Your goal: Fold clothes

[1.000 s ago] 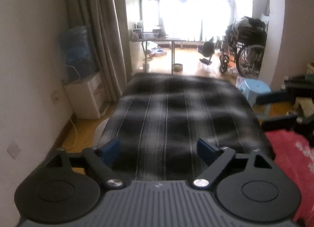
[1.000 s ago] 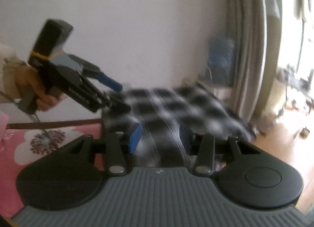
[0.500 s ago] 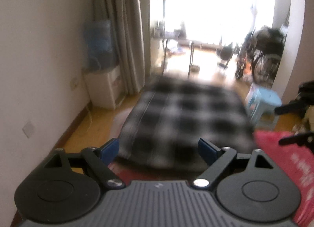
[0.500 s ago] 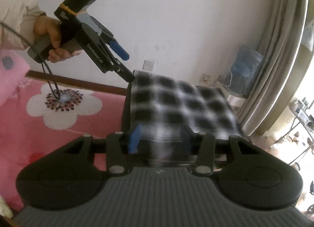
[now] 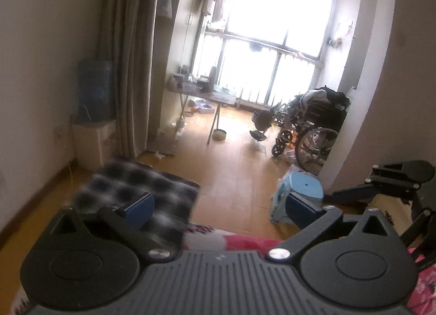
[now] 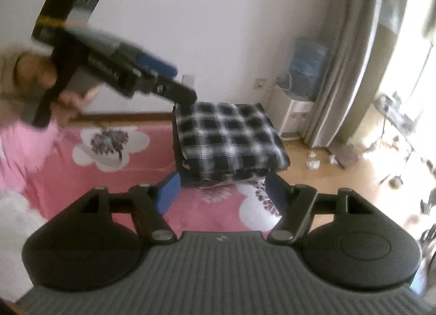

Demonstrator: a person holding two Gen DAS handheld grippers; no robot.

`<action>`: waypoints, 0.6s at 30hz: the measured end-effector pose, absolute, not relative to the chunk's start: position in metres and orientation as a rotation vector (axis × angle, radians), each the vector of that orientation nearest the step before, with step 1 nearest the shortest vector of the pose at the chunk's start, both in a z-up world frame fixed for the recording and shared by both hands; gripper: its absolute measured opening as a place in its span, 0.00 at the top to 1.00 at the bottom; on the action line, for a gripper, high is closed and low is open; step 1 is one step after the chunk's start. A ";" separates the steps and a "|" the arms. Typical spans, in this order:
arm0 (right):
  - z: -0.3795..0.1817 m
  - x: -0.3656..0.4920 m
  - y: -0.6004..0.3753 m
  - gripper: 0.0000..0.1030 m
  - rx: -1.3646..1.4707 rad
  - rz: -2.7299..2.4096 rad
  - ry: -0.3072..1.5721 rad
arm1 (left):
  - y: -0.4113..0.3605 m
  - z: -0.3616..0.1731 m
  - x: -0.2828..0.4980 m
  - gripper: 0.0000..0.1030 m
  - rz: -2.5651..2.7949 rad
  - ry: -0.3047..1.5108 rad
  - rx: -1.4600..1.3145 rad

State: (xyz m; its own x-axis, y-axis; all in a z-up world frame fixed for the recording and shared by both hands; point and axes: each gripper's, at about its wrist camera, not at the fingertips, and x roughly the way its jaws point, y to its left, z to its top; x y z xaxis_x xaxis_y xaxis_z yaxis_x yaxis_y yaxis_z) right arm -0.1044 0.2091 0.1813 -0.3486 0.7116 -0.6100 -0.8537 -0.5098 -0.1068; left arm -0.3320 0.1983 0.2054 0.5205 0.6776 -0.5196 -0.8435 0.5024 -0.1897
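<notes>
Both your left gripper (image 5: 219, 206) and right gripper (image 6: 219, 188) are opening, empty; the soft plaid garment (image 6: 227, 138), folded at the bed's (image 6: 81, 167) corner, lifts best from its edges.

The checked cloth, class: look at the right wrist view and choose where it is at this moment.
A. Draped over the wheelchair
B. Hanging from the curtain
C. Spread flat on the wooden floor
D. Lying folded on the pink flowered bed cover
D: the checked cloth lies as a folded stack on the pink flowered bed cover, near the bed's corner, with neither tool gripping it.
</notes>
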 end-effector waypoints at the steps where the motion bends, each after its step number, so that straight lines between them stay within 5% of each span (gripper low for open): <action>1: 0.182 -0.102 0.203 0.32 -0.722 1.970 0.301 | 0.191 0.205 -0.326 0.00 0.948 0.417 -0.453; 10: 0.197 -0.086 0.158 0.20 -0.549 1.896 0.402 | 0.147 0.200 -0.303 0.00 1.031 0.481 -0.418; 18: 0.169 -0.081 0.149 0.19 -0.525 1.794 0.441 | 0.145 0.191 -0.294 0.00 1.278 0.588 -0.371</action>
